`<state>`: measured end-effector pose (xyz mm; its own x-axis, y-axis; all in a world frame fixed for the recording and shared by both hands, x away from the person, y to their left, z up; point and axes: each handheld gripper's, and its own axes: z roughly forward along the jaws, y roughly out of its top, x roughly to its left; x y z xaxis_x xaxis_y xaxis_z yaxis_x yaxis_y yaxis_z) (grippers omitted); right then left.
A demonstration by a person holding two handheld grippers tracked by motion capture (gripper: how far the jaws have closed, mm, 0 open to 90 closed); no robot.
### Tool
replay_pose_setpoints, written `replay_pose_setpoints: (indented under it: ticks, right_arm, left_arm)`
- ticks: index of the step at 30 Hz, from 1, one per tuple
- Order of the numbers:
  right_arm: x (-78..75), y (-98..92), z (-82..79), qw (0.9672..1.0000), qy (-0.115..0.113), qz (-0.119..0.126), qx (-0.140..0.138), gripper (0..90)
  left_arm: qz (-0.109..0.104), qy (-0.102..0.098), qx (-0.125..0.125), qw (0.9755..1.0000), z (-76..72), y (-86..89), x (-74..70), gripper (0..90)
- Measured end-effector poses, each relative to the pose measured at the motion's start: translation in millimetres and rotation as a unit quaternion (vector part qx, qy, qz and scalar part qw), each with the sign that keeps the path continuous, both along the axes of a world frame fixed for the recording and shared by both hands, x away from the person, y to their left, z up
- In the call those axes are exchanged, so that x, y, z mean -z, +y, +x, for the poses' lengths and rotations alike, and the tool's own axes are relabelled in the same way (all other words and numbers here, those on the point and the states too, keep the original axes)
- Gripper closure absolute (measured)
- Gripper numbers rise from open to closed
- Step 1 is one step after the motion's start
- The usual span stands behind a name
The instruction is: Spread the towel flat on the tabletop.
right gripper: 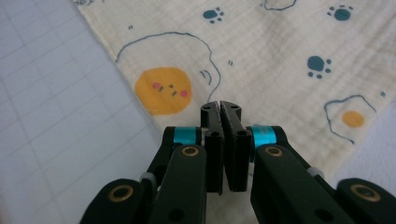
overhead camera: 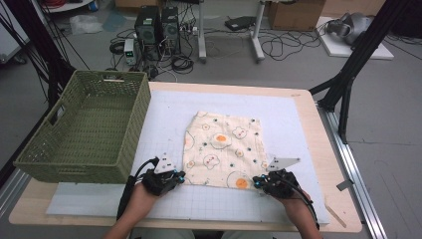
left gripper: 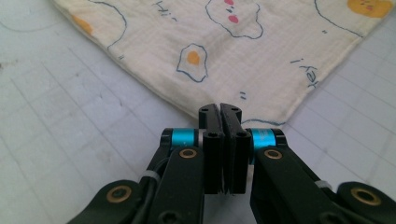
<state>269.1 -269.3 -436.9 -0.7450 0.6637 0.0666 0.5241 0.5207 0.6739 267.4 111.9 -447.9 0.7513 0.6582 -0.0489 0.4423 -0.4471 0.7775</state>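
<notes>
A cream cloth (overhead camera: 224, 144) printed with fried eggs and paw marks lies flat on the white grid mat (overhead camera: 164, 114). My left gripper (overhead camera: 183, 175) sits at the cloth's near left corner. In the left gripper view its jaws (left gripper: 219, 108) are pressed together right on the hem of the cloth (left gripper: 224, 42). My right gripper (overhead camera: 256, 183) sits at the near right corner. In the right gripper view its jaws (right gripper: 220, 106) are closed over the near edge of the cloth (right gripper: 261, 56), beside an orange egg face.
A green woven basket (overhead camera: 74, 169) stands on the table's left side, beside the mat. The wooden table (overhead camera: 318, 139) ends just right of the mat. Beyond the far edge are computer towers, cables and black stands on the floor.
</notes>
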Motion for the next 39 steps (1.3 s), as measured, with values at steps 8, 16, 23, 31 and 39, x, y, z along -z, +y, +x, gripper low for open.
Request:
replay_pose_setpoints:
  ticks: [8, 16, 23, 31, 39]
  right_arm:
    - [-3.1, -17.0, -29.6, 0.9999, -0.009, -0.002, 0.013, 80.1]
    - [-11.3, -16.9, -17.8, 0.9946, -0.073, 0.022, 0.071, 55.6]
    - [-4.8, 5.4, -4.3, 0.9973, -0.059, 0.018, 0.039, 59.5]
    - [5.1, 23.3, -8.1, 0.9990, -0.019, 0.013, -0.039, 87.9]
    - [1.7, 17.1, -28.7, 0.9962, -0.001, 0.004, -0.087, 88.7]
  left_arm:
    - [-0.011, -0.006, 0.013, 0.9998, -17.2, 5.6, -0.9, 76.8]
    - [-0.059, -0.021, -0.059, 0.9963, 2.3, 15.8, -6.7, 53.9]
    - [-0.066, -0.020, -0.088, 0.9937, 22.7, 17.6, -7.0, 51.5]
    - [-0.065, -0.019, -0.091, 0.9936, 24.2, 17.2, -4.9, 52.1]
    - [-0.066, -0.018, -0.095, 0.9931, 24.0, 20.6, -4.0, 52.2]
